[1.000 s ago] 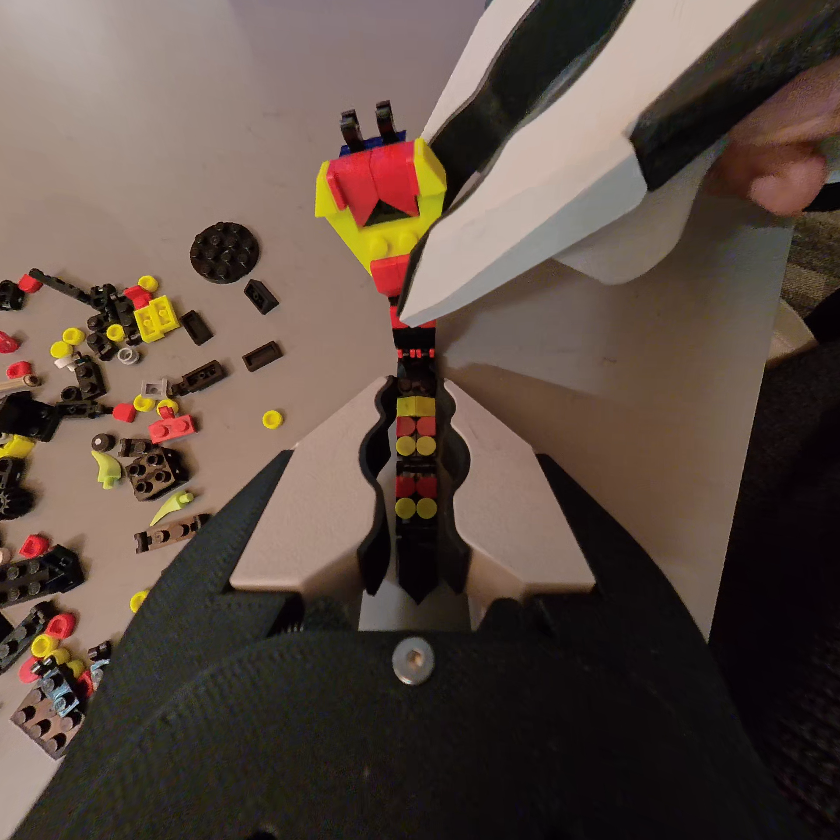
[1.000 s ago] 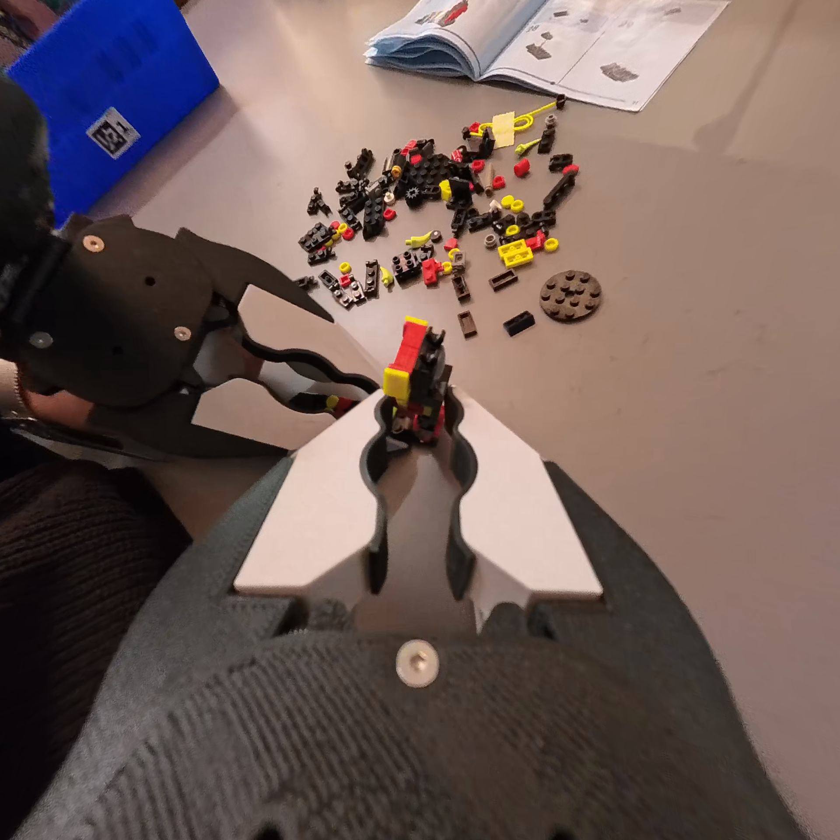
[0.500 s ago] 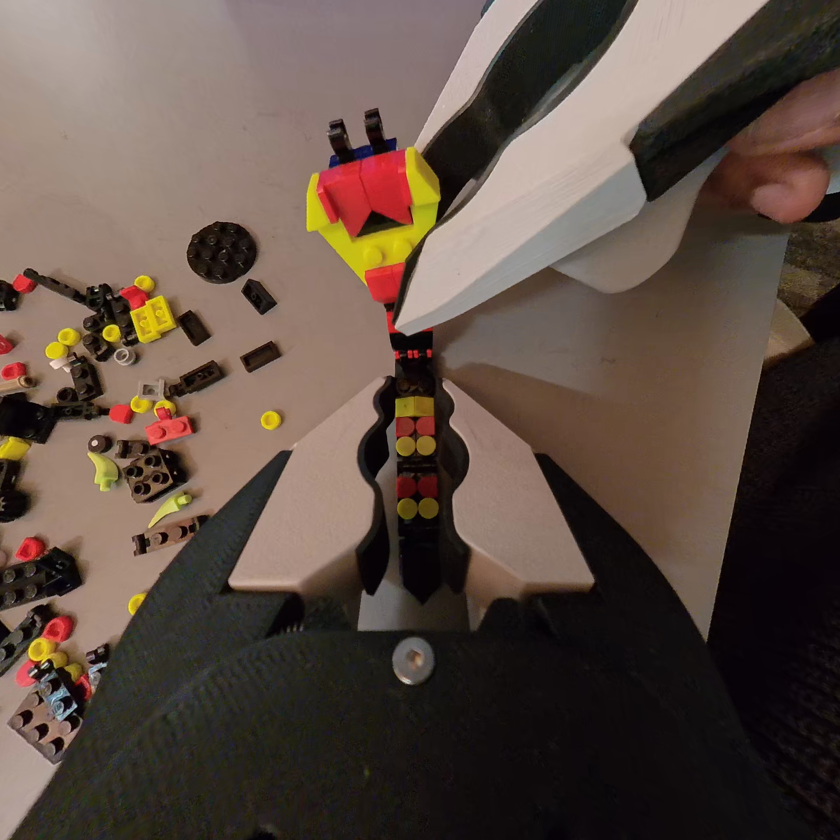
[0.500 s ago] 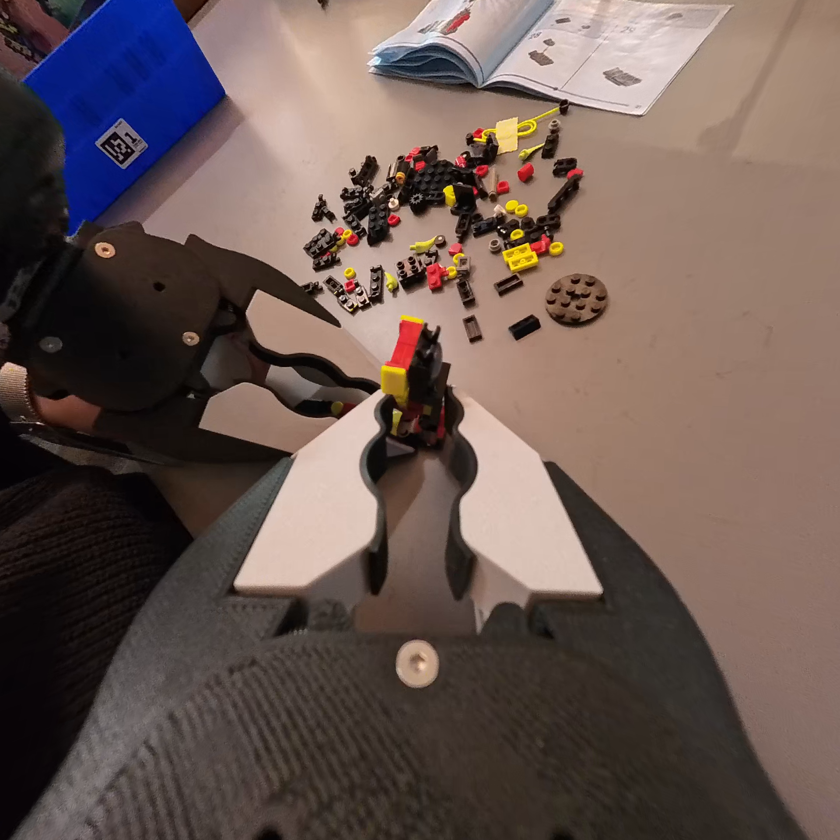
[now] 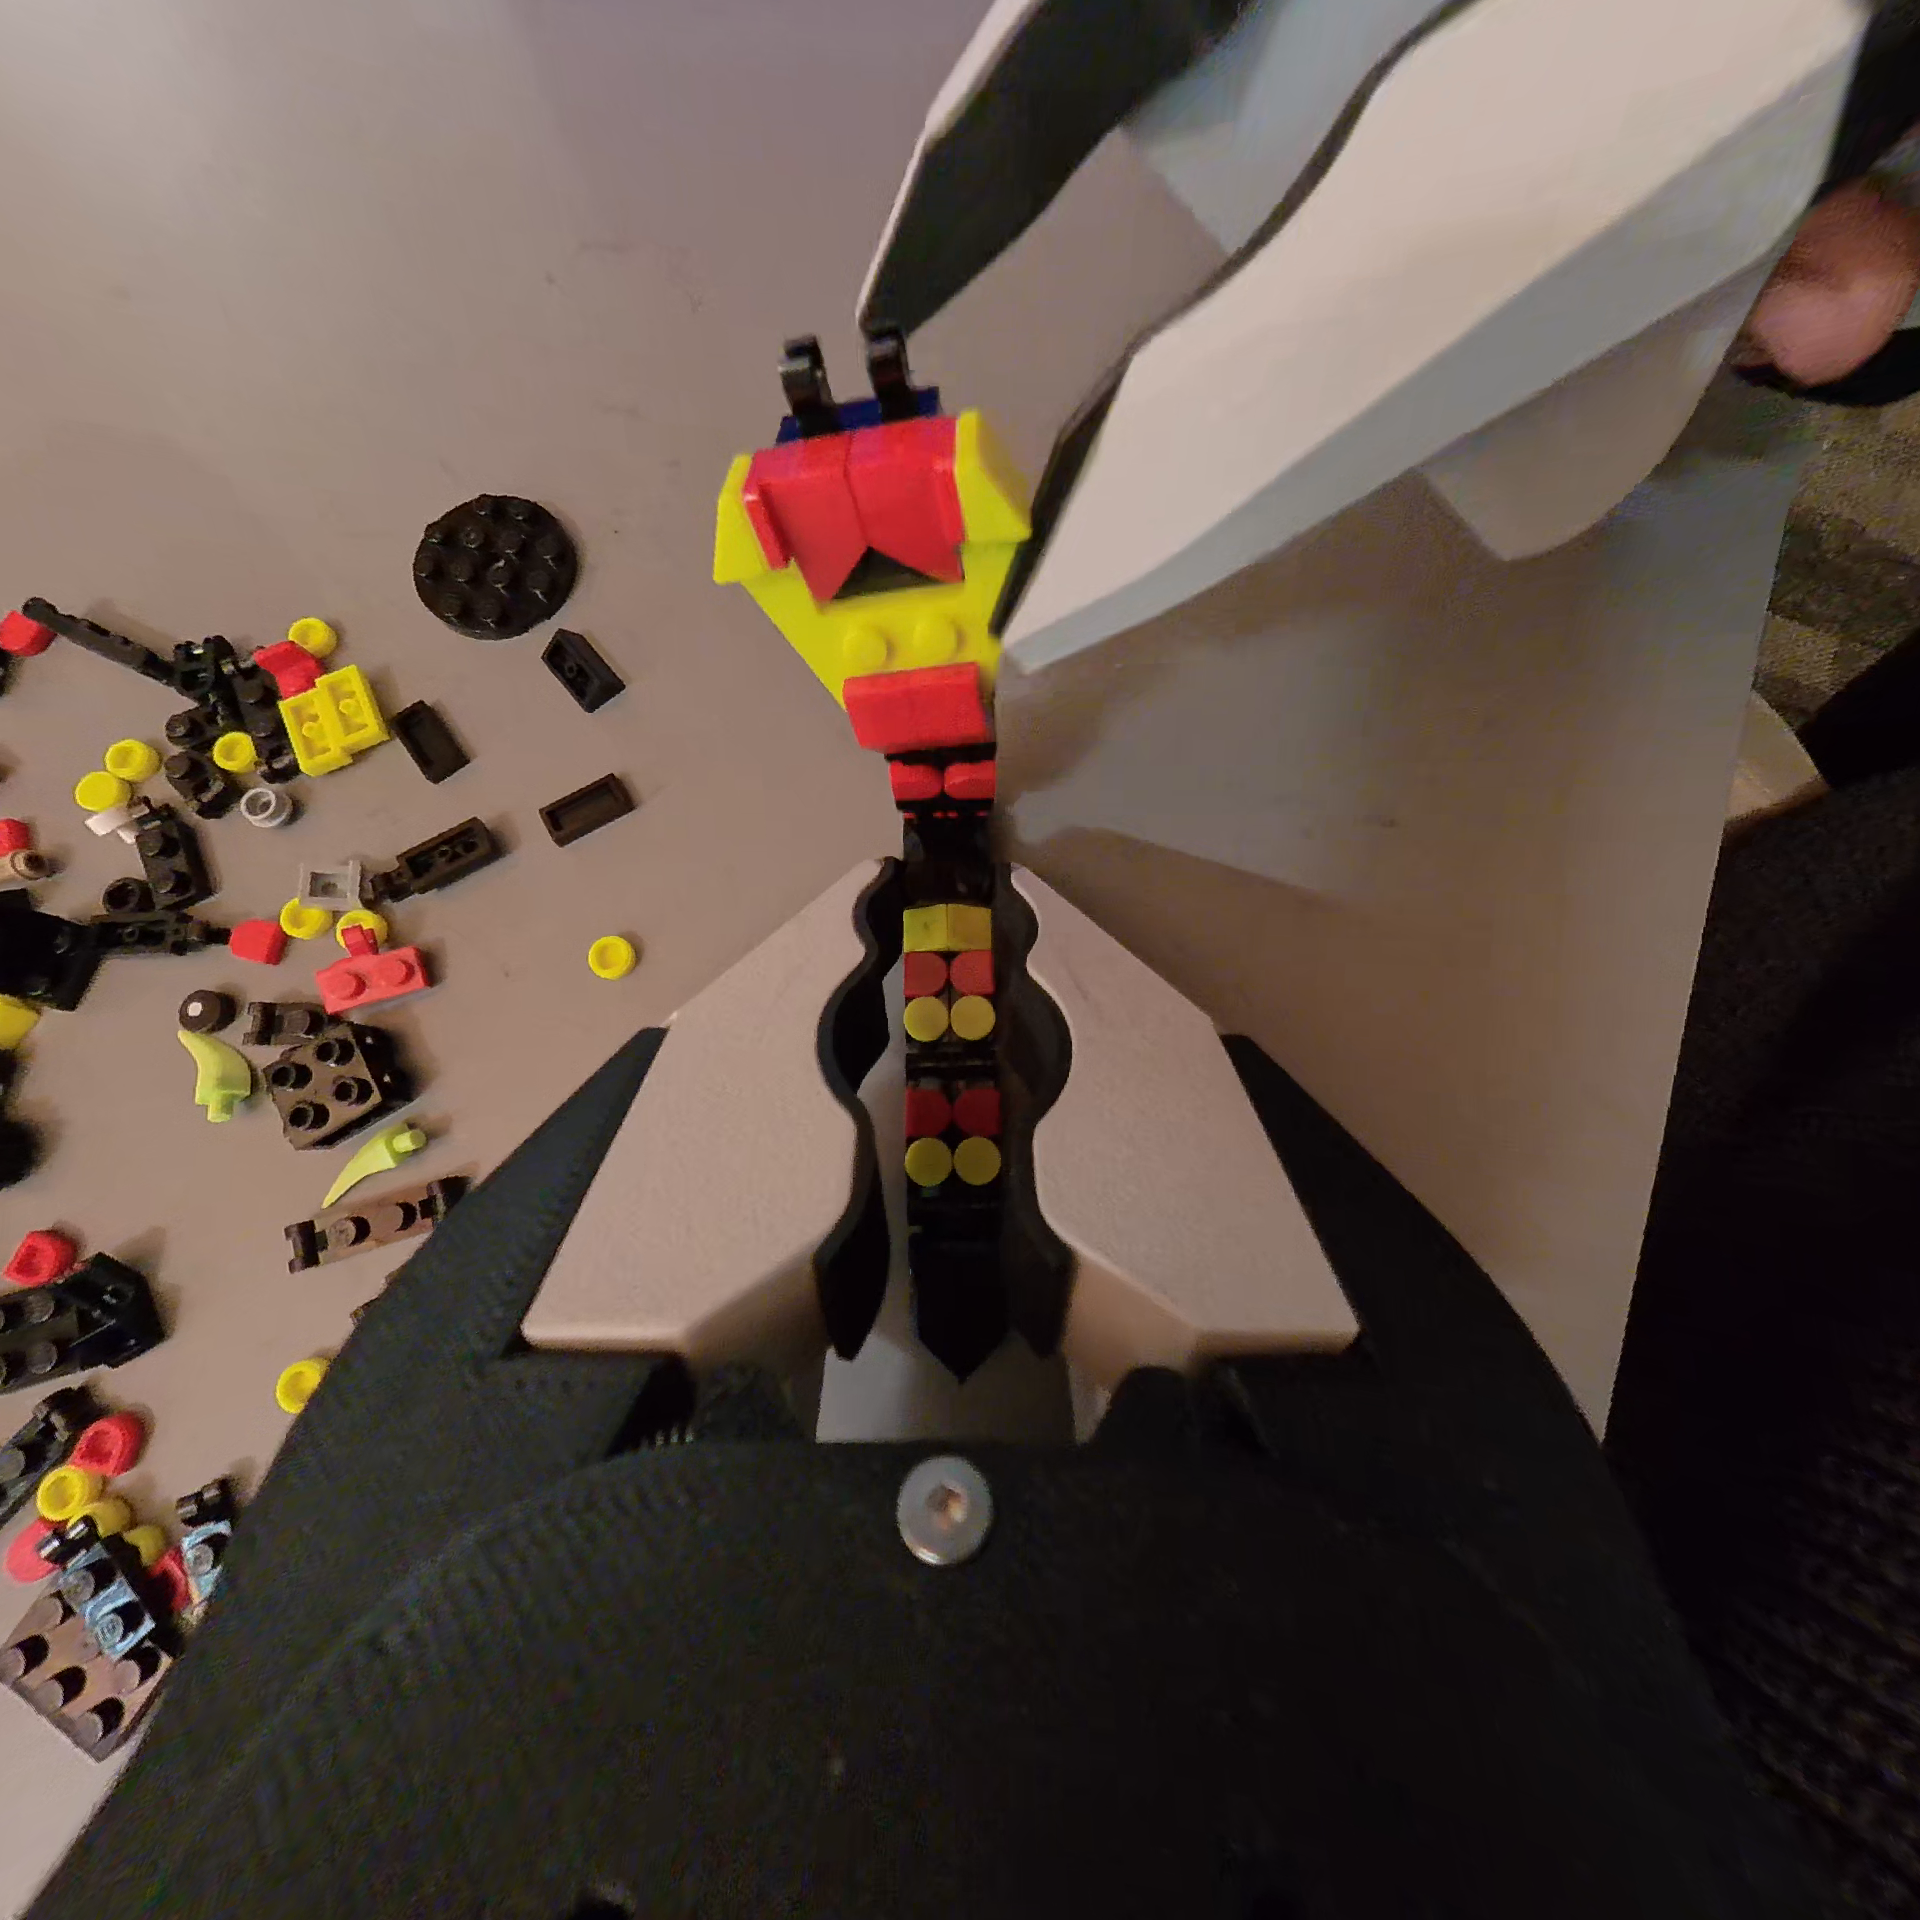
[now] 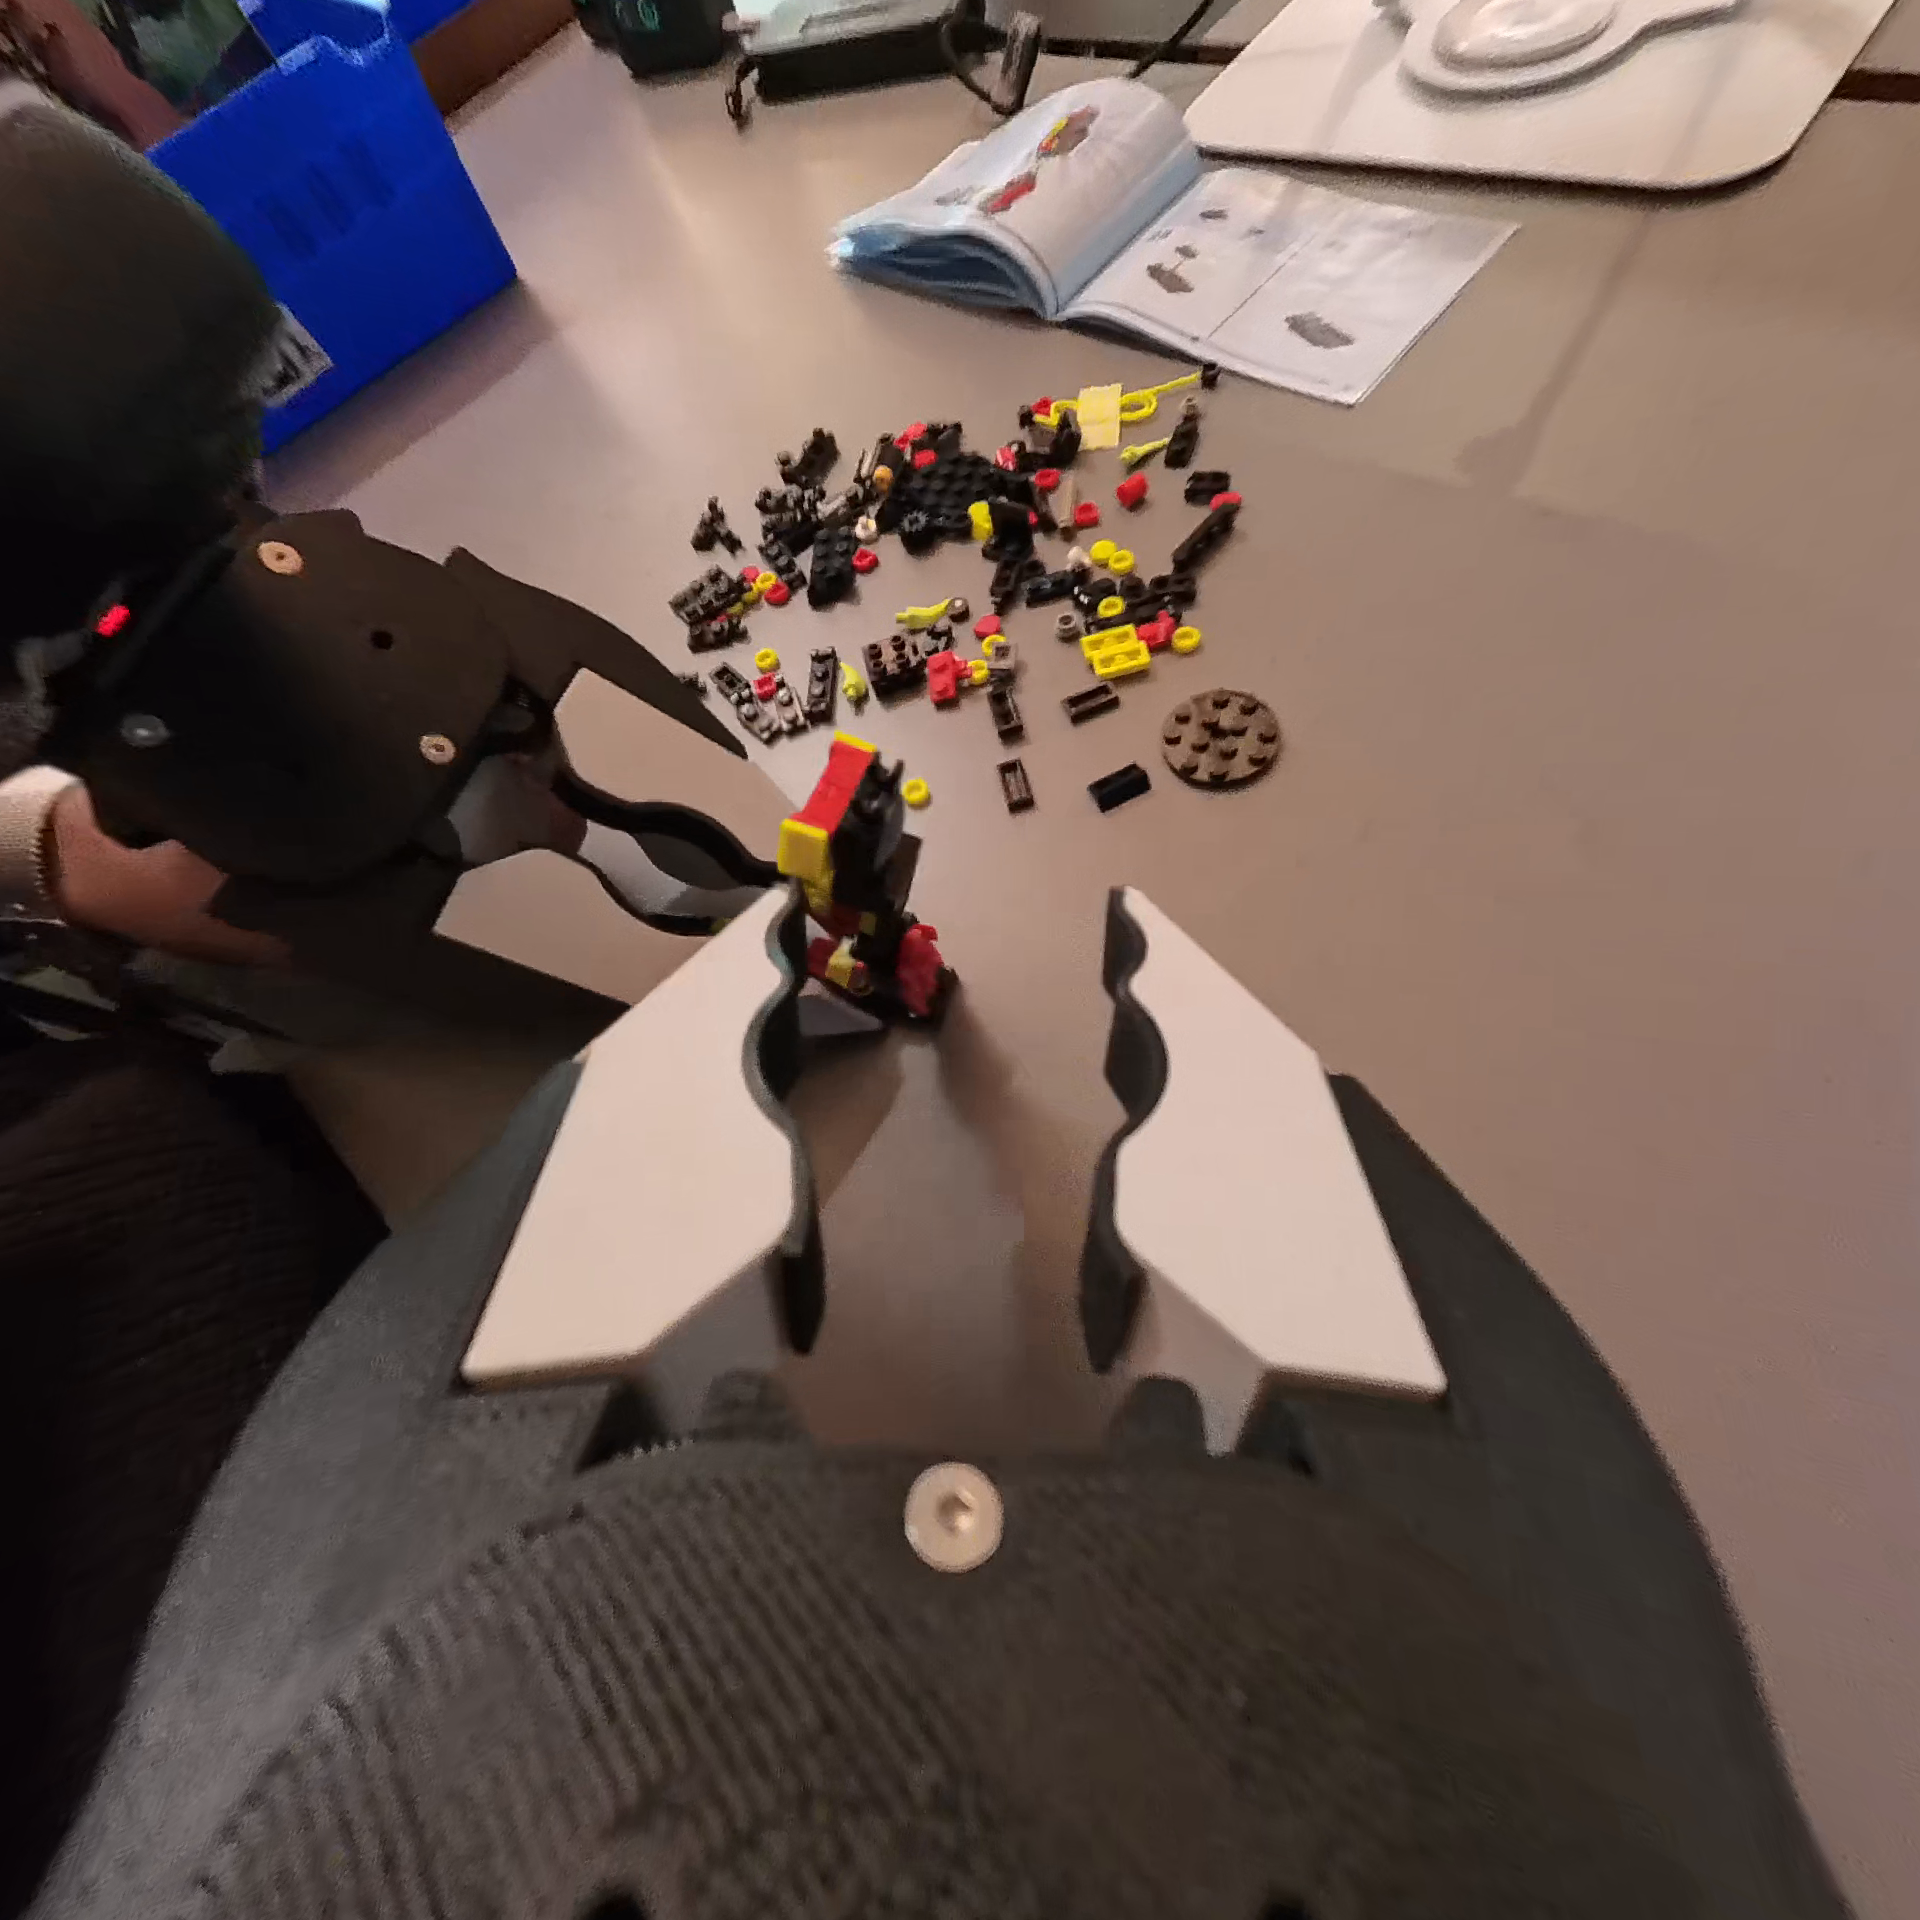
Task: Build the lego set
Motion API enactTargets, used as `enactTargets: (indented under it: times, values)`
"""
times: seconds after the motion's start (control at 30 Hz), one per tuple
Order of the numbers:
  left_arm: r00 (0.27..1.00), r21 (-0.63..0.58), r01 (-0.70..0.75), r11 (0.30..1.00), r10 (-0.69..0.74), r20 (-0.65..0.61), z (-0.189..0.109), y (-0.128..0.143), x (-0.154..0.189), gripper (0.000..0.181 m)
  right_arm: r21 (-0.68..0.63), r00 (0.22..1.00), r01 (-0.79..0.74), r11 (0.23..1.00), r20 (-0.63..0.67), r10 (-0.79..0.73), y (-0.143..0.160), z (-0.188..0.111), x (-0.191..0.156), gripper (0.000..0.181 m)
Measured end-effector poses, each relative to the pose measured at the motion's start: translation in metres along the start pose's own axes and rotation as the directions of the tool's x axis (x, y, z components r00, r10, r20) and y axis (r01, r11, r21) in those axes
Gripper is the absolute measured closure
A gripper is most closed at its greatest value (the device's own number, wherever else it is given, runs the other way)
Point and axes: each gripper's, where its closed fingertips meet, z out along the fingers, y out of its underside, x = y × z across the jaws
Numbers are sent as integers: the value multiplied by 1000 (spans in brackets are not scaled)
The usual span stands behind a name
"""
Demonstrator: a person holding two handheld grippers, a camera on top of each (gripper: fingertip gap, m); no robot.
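The left gripper (image 5: 951,1039) has its fingers clenched along the black tail of the partly built lego model (image 5: 883,561), holding it in the air just inside the near edge of the tabletop (image 5: 312,260). The right gripper (image 6: 951,935) is spread wide and grips nothing, one finger (image 6: 665,1132) just beside the model. The loose lego pieces (image 6: 977,582) lie toward the middle of the tabletop, the round black plate (image 6: 1221,738) at their edge, the instruction booklet (image 6: 1143,229) beyond. Judging by this, the next piece needs fetching: keep the left grip steady and level, and approach one small piece squarely.
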Motion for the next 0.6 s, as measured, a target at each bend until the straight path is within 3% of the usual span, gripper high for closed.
enactTargets:
  times: [0.13, 0.4, 0.6]
  values:
    - [1000, 0, 7, 1000, -7, -8, 0, 0, 0, 165, 19, 999, 21, 1000, 28, -22, -3, -6, 0, 124]
    - [1000, 0, 12, 1000, -12, -9, 0, 0, 0, 165, -89, 991, 129, 988, 50, -125, 16, 20, -26, 126]
    - [1000, 0, 8, 1000, -8, -5, 0, 0, 0, 165, -115, 979, 197, 974, -27, -202, 17, 27, -18, 154]
